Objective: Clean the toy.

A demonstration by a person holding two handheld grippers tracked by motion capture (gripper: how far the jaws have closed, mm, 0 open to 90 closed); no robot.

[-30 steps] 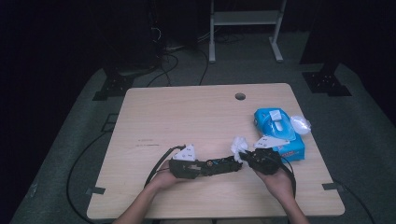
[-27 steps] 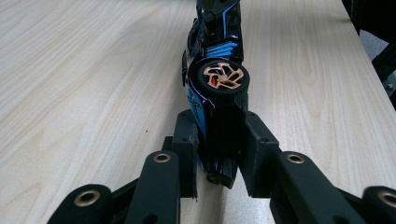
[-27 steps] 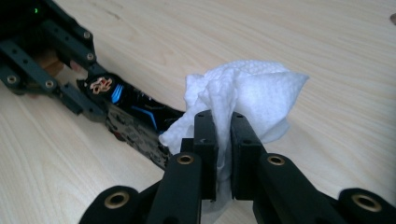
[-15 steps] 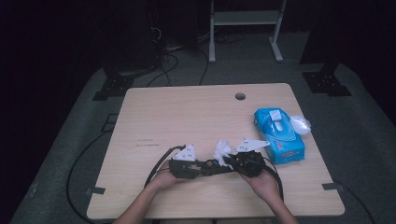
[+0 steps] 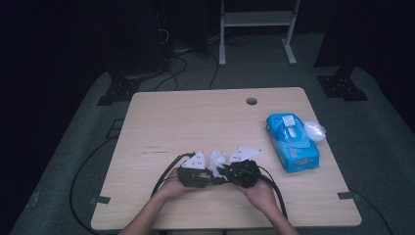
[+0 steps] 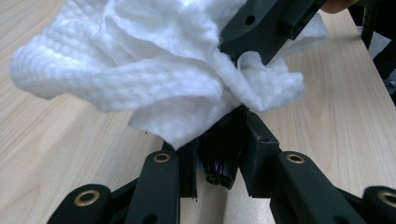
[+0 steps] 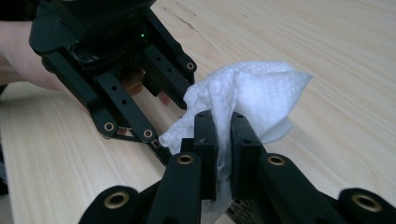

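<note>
Near the table's (image 5: 205, 122) front edge, my two grippers meet tip to tip. The left gripper (image 5: 213, 178) is shut on a small dark ribbed object (image 6: 219, 162), gripped low between its jaws (image 6: 219, 140). My right gripper (image 5: 221, 171) is shut on a crumpled white wipe (image 5: 216, 158), which bunches up above both tips. In the left gripper view the wipe (image 6: 154, 70) drapes over the dark object and hides its top. In the right gripper view the wipe (image 7: 252, 93) sits pinched in my right gripper (image 7: 223, 126), touching the left gripper's fingers (image 7: 123, 100).
A blue pack of wipes (image 5: 292, 142) lies at the table's right side, with a clear plastic piece (image 5: 314, 129) beside it. A cable hole (image 5: 251, 101) is at the far edge. Black cables (image 5: 166, 174) trail off the table from both grippers.
My right gripper has moved left with the wipe until it meets the left gripper's tips. The left gripper has stayed in place.
</note>
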